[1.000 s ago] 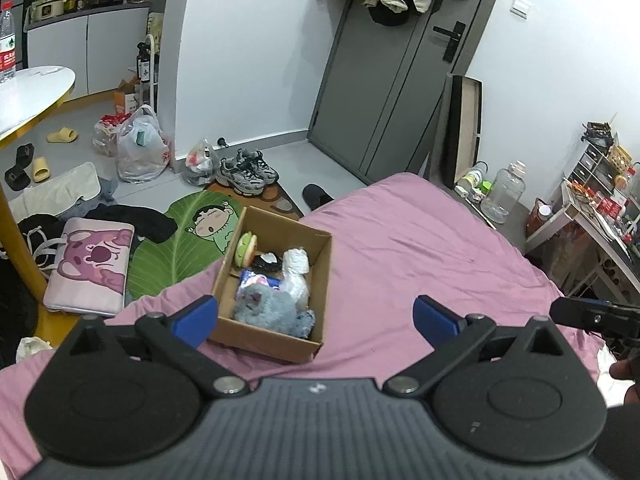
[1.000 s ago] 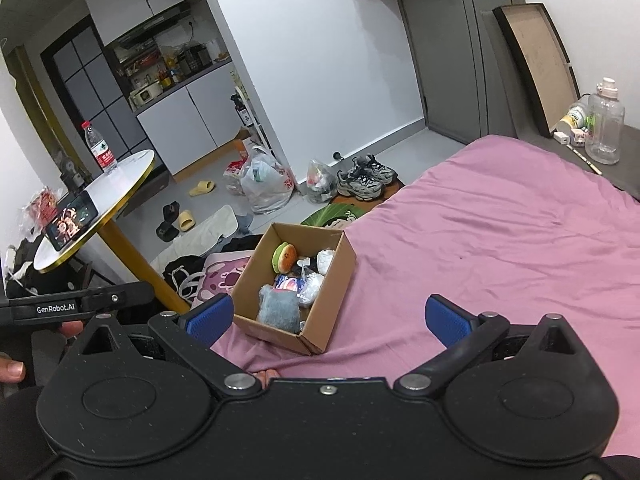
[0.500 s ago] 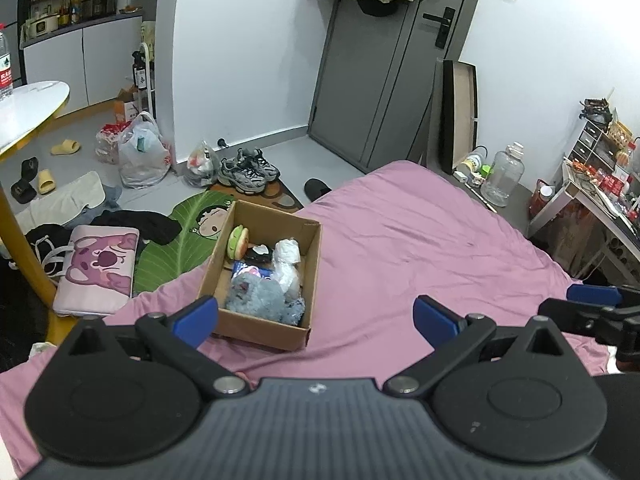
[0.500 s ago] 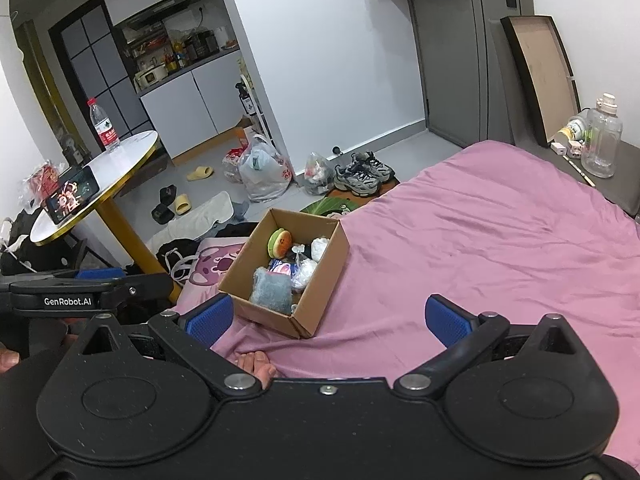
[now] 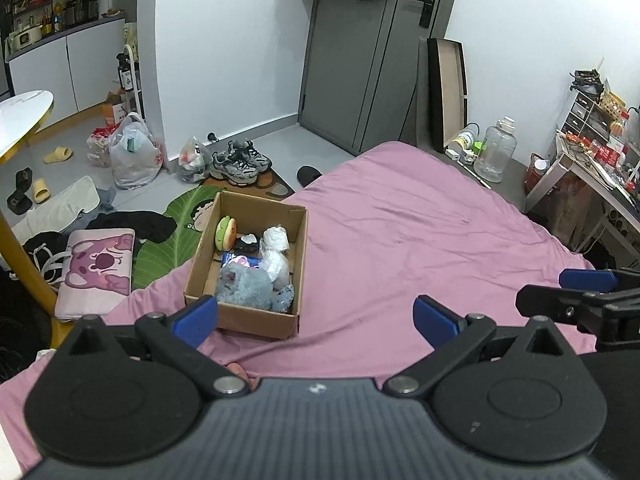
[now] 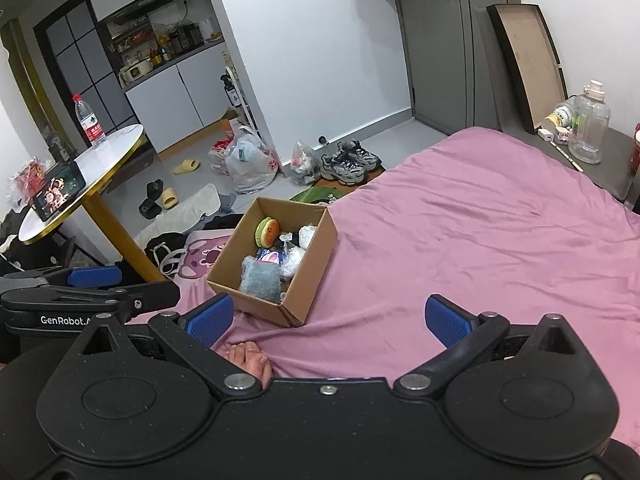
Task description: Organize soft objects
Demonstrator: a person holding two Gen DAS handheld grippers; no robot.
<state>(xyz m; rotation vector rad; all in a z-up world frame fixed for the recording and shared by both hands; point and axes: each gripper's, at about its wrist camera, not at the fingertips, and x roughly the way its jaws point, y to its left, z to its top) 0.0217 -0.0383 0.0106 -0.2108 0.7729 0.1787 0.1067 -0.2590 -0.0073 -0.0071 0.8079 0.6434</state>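
1. A cardboard box [image 5: 244, 268] sat on the pink bedsheet [image 5: 420, 240] at the bed's corner nearest the floor, its top flaps open.
2. Inside the box, a green and orange burger plush [image 5: 225, 232] leaned against the far left wall.
3. A fluffy grey-blue plush [image 5: 244, 288] filled the box's near end, touching the near wall.
4. 2 white items in clear plastic wrap [image 5: 276, 254] lay along the box's right wall, and a small black and white piece [image 5: 246, 243] lay between them and the burger plush.
5. A blue and pink packet [image 5: 240, 260] showed partly under the grey-blue plush.
6. The left gripper [image 5: 316, 318] hovered just short of the box's near wall with its blue pads spread wide and nothing between them.
7. The right gripper [image 6: 328, 316] hung to the right of the box over the bedsheet, likewise wide open and empty.
8. In the right wrist view, the left gripper [image 6: 96, 280] appeared to the left of the box.
9. A person's bare toes [image 6: 250, 360] rested on the sheet just in front of the box.
10. Beyond the box, on the floor, lay a pair of grey sneakers [image 5: 240, 164], a green leaf-shaped mat [image 5: 176, 228] and a pink cartoon bag [image 5: 98, 268].
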